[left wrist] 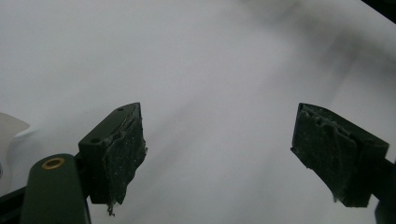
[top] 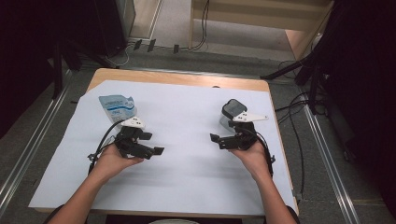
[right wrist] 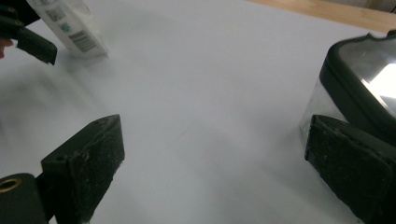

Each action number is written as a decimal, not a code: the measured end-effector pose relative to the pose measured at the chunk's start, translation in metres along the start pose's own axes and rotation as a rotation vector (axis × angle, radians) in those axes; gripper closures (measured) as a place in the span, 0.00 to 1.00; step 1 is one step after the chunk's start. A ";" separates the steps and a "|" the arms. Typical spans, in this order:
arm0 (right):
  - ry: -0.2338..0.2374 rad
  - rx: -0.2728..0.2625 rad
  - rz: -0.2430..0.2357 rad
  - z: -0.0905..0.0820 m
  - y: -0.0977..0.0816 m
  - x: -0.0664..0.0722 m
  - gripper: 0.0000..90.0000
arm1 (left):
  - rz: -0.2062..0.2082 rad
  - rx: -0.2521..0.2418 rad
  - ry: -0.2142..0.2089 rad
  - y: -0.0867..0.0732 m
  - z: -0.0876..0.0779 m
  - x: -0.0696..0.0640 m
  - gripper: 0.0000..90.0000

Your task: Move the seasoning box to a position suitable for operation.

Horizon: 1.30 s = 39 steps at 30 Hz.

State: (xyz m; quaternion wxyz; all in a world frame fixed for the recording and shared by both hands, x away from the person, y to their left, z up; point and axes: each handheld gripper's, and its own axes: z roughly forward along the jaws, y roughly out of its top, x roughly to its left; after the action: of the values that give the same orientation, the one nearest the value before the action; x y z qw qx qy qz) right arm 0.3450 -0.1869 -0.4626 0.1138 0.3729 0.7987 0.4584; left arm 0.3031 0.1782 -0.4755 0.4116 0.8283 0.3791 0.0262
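Note:
A blue and white pouch (top: 116, 108) lies at the back left of the white sheet; in the right gripper view the pouch (right wrist: 70, 23) shows its barcode. A clear container with a black lid (top: 232, 113) stands at the back right. My left gripper (top: 153, 143) sits just in front of the pouch, open, with only bare sheet between its jaws (left wrist: 219, 135). My right gripper (top: 218, 140) is in front of the container, also open (right wrist: 215, 140). The container (right wrist: 359, 79) is right behind its right jaw, outside the gap.
A white sheet (top: 187, 168) covers most of the wooden table (top: 177, 77). Cables trail off the right side, and metal rails run along the floor on both sides. The left gripper's jaw tip (right wrist: 32, 44) appears far off in the right gripper view.

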 end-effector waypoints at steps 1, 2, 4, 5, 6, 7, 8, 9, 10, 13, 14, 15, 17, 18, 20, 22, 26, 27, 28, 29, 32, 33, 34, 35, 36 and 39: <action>0.002 -0.005 -0.005 0.000 0.004 0.000 0.08 | 0.006 -0.003 0.006 -0.001 0.000 -0.001 0.20; 0.004 -0.010 -0.005 0.000 0.006 -0.001 0.08 | 0.009 -0.002 0.008 -0.001 0.000 -0.001 0.20; 0.009 -0.018 -0.014 0.000 0.011 -0.003 0.09 | 0.008 -0.003 0.010 -0.002 -0.001 -0.002 0.20; 0.009 -0.018 -0.014 0.000 0.011 -0.003 0.09 | 0.008 -0.003 0.010 -0.002 -0.001 -0.002 0.20; 0.010 -0.021 -0.012 0.000 0.016 -0.005 0.11 | 0.012 -0.003 0.006 -0.002 -0.002 -0.002 0.20; 0.012 -0.025 -0.015 0.000 0.017 -0.005 0.12 | 0.004 -0.009 -0.003 -0.001 -0.003 -0.002 0.20; 0.012 -0.026 -0.021 -0.001 0.019 -0.006 0.12 | -0.004 -0.021 -0.019 -0.001 -0.005 -0.001 0.20; 0.007 -0.028 -0.024 -0.002 0.021 -0.007 0.12 | -0.004 -0.021 -0.019 -0.001 -0.005 -0.001 0.20; 0.007 -0.035 -0.024 -0.003 0.024 -0.009 0.12 | -0.007 -0.035 -0.027 0.000 -0.007 0.001 0.22; -0.001 -0.049 -0.019 -0.005 0.031 -0.014 0.13 | -0.017 -0.040 -0.032 0.000 -0.008 0.004 0.24; -0.007 -0.050 -0.019 -0.006 0.033 -0.017 0.13 | -0.005 -0.029 -0.016 0.000 -0.008 0.004 0.24; -0.016 -0.049 -0.018 -0.006 0.035 -0.020 0.13 | -0.001 -0.025 -0.009 0.000 -0.007 0.005 0.24; -0.029 -0.054 -0.017 -0.008 0.040 -0.026 0.13 | 0.009 -0.014 -0.005 0.000 -0.006 0.006 0.26; -0.038 -0.056 -0.014 -0.008 0.042 -0.029 0.13 | 0.011 -0.016 -0.006 0.000 -0.006 0.006 0.27; -0.052 -0.060 -0.002 -0.009 0.045 -0.036 0.13 | 0.012 -0.014 -0.010 0.001 -0.005 0.006 0.27; -0.066 -0.059 0.016 -0.010 0.046 -0.043 0.13 | 0.015 -0.016 -0.016 0.002 -0.004 0.005 0.27; -0.095 -0.055 0.030 -0.008 0.046 -0.053 0.13 | 0.024 -0.013 -0.013 0.003 -0.003 0.006 0.27; -0.122 -0.047 0.030 -0.007 0.045 -0.059 0.13 | 0.011 -0.026 -0.029 0.004 -0.005 0.007 0.27; -0.134 -0.038 0.032 -0.007 0.045 -0.061 0.13 | 0.007 -0.034 -0.031 0.004 -0.007 0.008 0.27; -0.152 -0.027 0.033 -0.006 0.044 -0.064 0.13 | 0.004 -0.040 -0.029 0.004 -0.008 0.009 0.27; -0.171 -0.015 0.045 -0.003 0.042 -0.071 0.13 | -0.002 -0.041 -0.026 0.005 -0.009 0.010 0.28; -0.166 -0.016 0.051 -0.003 0.041 -0.074 0.12 | 0.000 -0.038 -0.023 0.004 -0.008 0.010 0.27; -0.165 -0.021 0.053 -0.001 0.040 -0.077 0.12 | 0.004 -0.035 -0.018 0.004 -0.007 0.010 0.27; -0.165 -0.024 0.053 0.000 0.039 -0.079 0.12 | 0.004 -0.035 -0.018 0.004 -0.007 0.010 0.27; -0.163 -0.025 0.050 0.001 0.037 -0.081 0.12 | 0.006 -0.030 -0.022 0.004 -0.006 0.010 0.27; -0.142 -0.014 0.045 0.006 0.033 -0.086 0.05 | 0.023 -0.023 -0.012 0.003 -0.006 0.007 0.27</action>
State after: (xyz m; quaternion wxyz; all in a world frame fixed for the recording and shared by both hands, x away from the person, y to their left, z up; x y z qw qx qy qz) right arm 0.4239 -0.2330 -0.4521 0.1624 0.4218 0.7768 0.4386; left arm 0.3080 0.1856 -0.4711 0.4228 0.8281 0.3669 0.0304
